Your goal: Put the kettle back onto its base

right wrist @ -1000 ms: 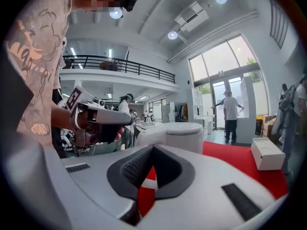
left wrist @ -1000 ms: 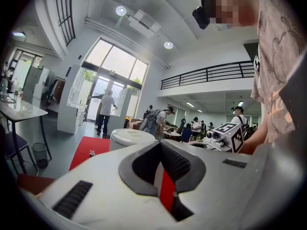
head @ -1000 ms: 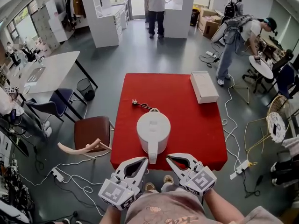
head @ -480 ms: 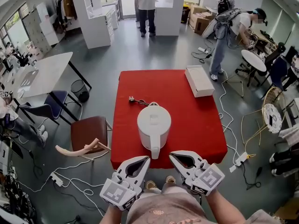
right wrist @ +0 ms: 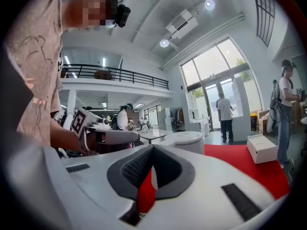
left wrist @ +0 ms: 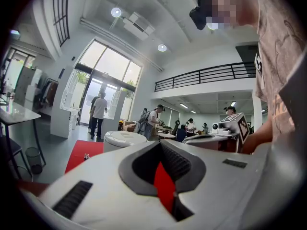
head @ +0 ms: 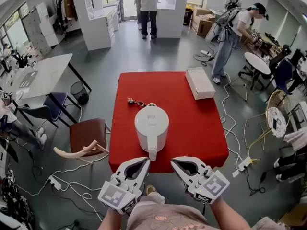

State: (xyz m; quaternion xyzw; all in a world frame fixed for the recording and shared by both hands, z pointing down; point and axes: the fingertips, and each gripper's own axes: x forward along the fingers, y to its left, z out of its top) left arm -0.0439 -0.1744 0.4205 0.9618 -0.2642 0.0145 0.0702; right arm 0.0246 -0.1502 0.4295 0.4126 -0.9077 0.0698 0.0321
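A white kettle stands on the red table, its handle pointing at me. A cord with a plug lies behind it. I cannot make out the base under the kettle. My left gripper and right gripper hover side by side just short of the table's near edge, either side of the handle, both shut and empty. The left gripper view shows the shut left gripper and the kettle beyond. In the right gripper view the kettle sits past the shut right gripper.
A white flat box lies at the table's far right corner. A brown chair stands left of the table. Cables and a power strip lie on the floor to the right. People stand farther back.
The head view has drifted, so the table and kettle sit slightly more to the left. Both grippers stay shut near the table's front edge. The kettle has not moved on the table.
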